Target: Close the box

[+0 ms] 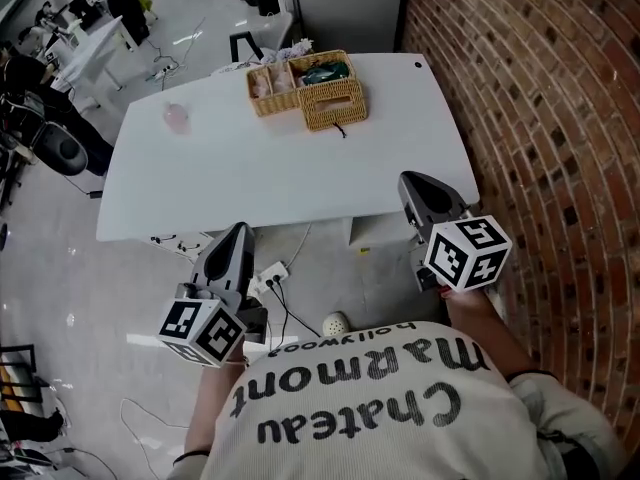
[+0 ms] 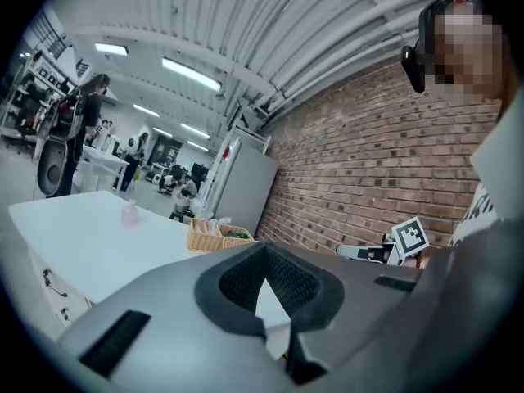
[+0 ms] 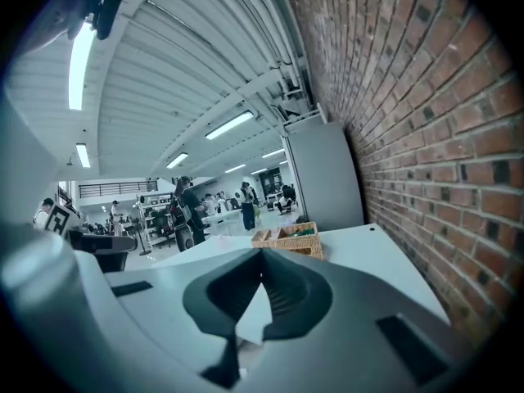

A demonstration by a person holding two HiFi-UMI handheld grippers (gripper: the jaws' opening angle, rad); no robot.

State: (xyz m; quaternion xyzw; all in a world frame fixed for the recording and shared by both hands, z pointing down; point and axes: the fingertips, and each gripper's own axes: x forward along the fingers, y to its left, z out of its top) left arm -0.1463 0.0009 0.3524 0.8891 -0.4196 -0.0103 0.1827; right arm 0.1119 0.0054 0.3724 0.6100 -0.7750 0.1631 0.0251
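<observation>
Wicker box (image 1: 300, 86) at the far side of the white tabletop (image 1: 280, 168), open, contents showing. Left gripper (image 1: 236, 232) and right gripper (image 1: 414, 182) well apart from it, level with the near edge, jaws clenched on nothing. Probably kept shut for nudging the lid over rather than gripping.

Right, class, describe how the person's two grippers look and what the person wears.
Both the left gripper and right gripper are smooth grey wedge-shaped shells with dark ridged fingers. Each carries a white cube printed with black square markers. The person wears a pale top with dark lettering.
</observation>
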